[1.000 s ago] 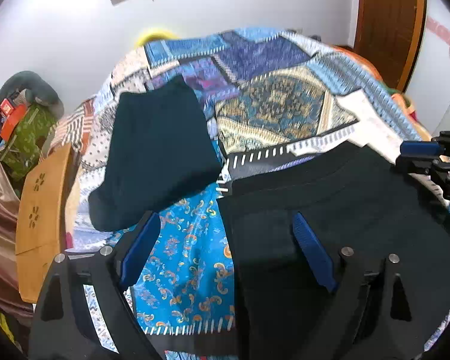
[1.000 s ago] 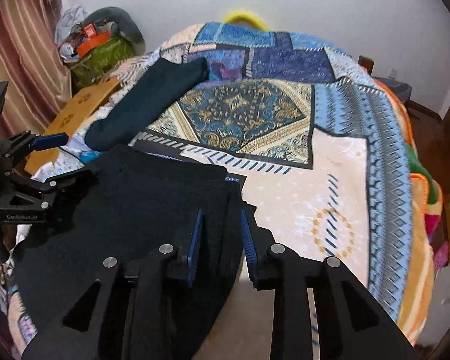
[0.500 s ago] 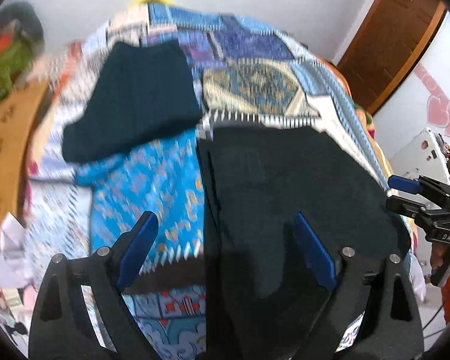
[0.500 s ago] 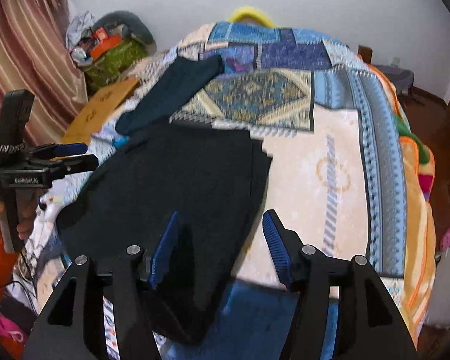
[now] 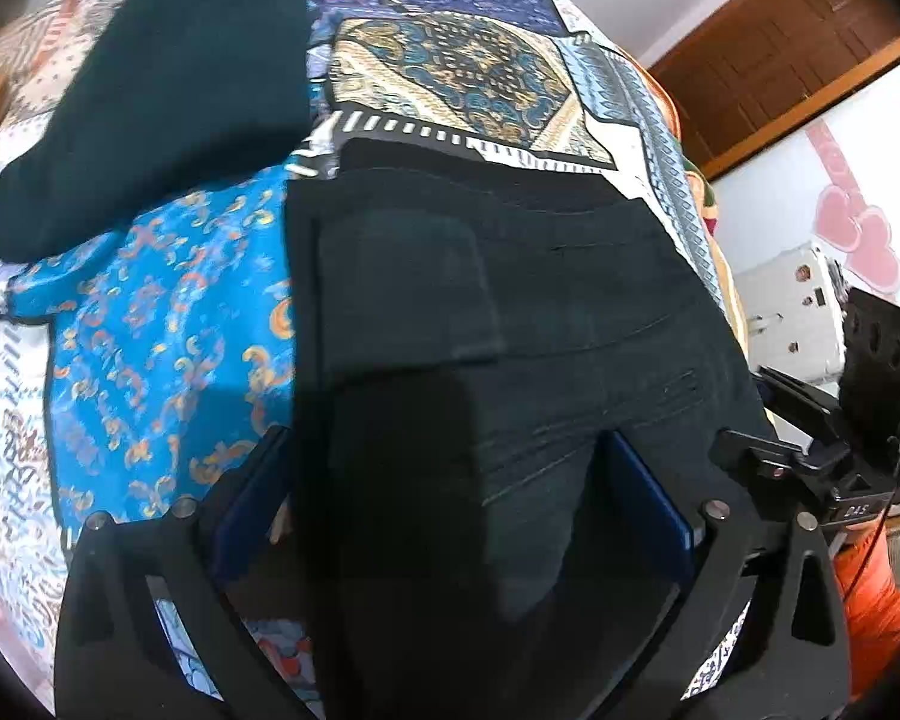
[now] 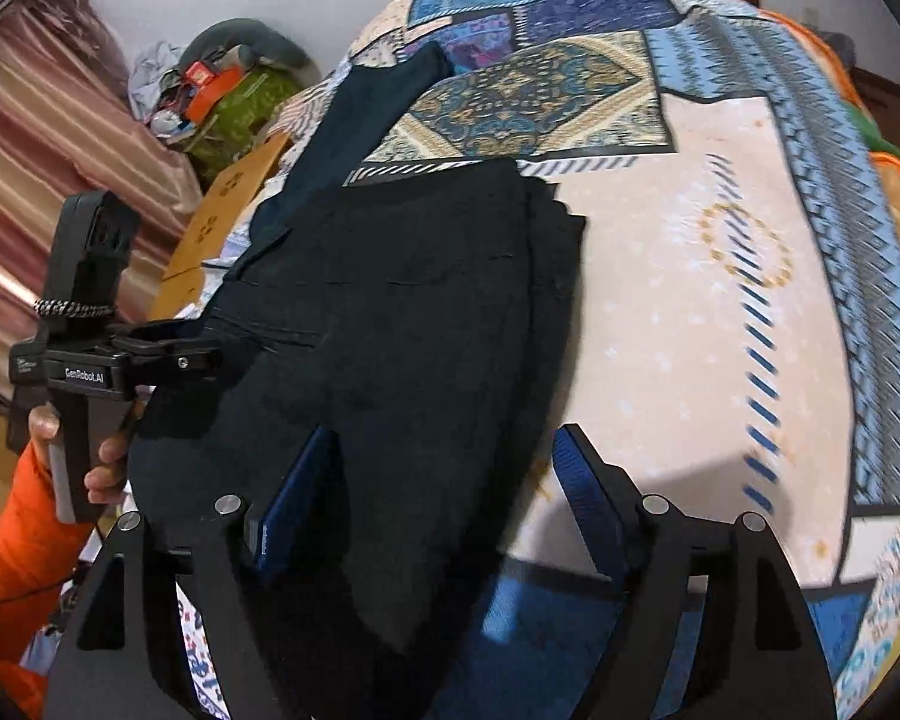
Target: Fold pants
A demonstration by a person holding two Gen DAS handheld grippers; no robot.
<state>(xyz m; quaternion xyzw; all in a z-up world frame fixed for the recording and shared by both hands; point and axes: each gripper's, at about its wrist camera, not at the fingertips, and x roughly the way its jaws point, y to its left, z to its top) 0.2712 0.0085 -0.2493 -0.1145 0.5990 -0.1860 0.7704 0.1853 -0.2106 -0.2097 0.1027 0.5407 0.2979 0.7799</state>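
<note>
With the black pants [image 5: 510,312] laid partly folded on the quilted bed [image 6: 720,300], both the left tool [image 5: 444,498] and right tool [image 6: 438,498] are held spread and empty, so a fresh grasp of the near edge is judged to be needed.

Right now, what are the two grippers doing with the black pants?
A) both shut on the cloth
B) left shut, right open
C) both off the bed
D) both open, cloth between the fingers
D: the left gripper and the right gripper both have their blue pads spread wide, and the black pants on the patchwork bedspread run between the fingers ungripped.
</note>
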